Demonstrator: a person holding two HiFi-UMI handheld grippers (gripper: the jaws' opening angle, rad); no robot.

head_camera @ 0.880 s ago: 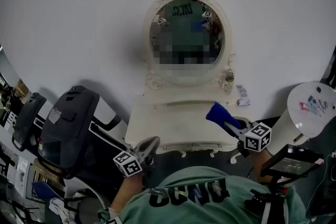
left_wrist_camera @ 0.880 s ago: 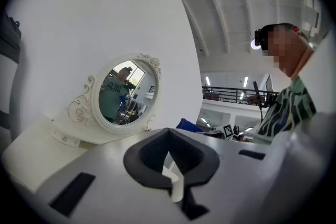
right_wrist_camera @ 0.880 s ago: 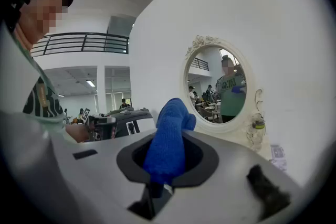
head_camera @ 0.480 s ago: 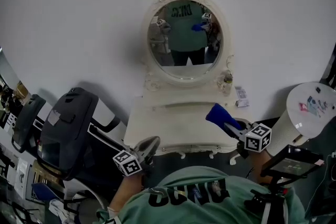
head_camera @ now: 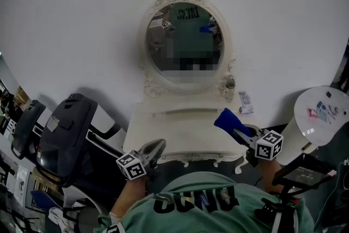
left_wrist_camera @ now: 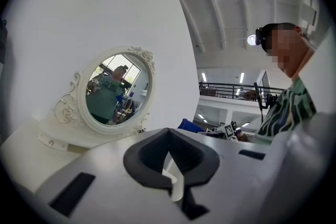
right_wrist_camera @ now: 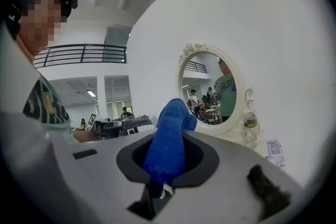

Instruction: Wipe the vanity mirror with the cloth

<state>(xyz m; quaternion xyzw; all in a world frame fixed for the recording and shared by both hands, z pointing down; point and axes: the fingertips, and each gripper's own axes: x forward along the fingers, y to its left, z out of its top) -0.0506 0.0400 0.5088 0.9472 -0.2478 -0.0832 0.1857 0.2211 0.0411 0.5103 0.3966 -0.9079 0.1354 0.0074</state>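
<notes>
Inside right hand-held gripper (right_wrist_camera: 160, 186), cloth (right_wrist_camera: 169, 139) clamped.

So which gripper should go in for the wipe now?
Right. The right gripper is shut on the blue cloth, raised over the vanity table toward the vanity mirror. The left gripper is shut, empty, low at the table's front edge.

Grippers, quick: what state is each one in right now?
Left gripper: closed, holding nothing.
Right gripper: closed on the blue cloth.
</notes>
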